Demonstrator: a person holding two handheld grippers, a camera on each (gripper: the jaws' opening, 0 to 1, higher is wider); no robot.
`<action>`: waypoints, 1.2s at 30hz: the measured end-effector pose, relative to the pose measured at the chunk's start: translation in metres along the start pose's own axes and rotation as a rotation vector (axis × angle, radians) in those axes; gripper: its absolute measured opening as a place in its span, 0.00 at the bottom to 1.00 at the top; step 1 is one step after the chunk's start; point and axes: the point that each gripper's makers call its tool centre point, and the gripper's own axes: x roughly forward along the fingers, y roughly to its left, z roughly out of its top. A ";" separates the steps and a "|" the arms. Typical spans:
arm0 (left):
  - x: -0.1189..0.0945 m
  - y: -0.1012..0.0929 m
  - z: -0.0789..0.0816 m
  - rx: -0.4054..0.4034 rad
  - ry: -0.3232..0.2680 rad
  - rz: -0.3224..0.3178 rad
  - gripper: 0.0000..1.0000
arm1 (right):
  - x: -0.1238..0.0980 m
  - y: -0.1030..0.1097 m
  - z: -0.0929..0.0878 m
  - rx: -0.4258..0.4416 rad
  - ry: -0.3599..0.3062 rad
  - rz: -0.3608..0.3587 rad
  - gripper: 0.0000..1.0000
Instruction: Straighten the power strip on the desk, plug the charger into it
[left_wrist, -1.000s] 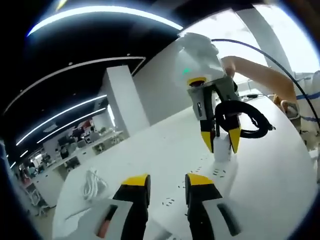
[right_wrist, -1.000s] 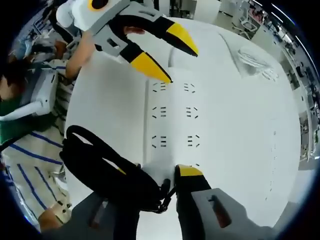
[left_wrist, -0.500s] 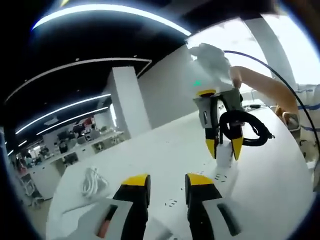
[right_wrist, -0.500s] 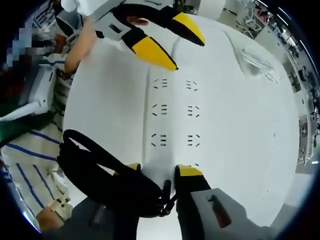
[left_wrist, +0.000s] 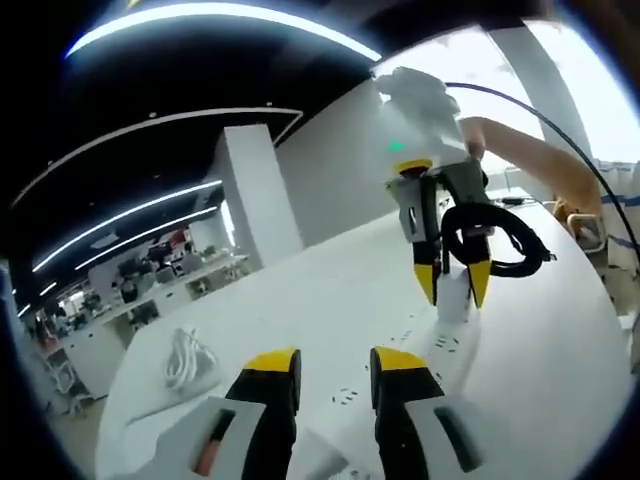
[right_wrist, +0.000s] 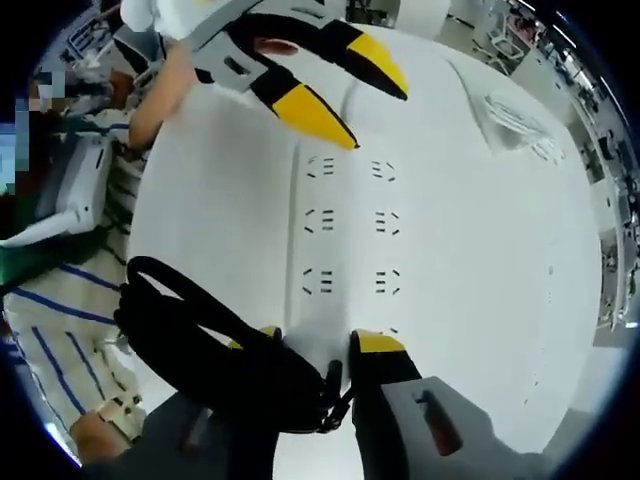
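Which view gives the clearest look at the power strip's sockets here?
The right gripper view: it looks straight down on the power strip, with its paired rows of sockets plainly visible. The left gripper view sees the strip at a shallow angle, foreshortened, with the right gripper holding the white charger over its far end.

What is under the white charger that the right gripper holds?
The white power strip lies directly under the charger, held by the right gripper. The charger's prongs and the socket beneath it are hidden.

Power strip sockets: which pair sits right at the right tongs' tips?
The bottom pair on the power strip, mostly hidden under the right tongs holding the charger; the three other pairs lie farther, toward the left tongs.
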 end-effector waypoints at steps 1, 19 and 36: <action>0.000 -0.001 0.000 0.007 0.003 0.000 0.27 | -0.001 0.000 -0.001 -0.001 -0.007 -0.001 0.24; -0.002 -0.007 0.009 0.025 -0.018 -0.023 0.27 | 0.000 0.001 -0.001 -0.019 -0.095 -0.019 0.24; -0.001 -0.013 0.007 0.020 -0.015 -0.035 0.27 | 0.004 0.004 -0.001 -0.051 -0.043 -0.079 0.24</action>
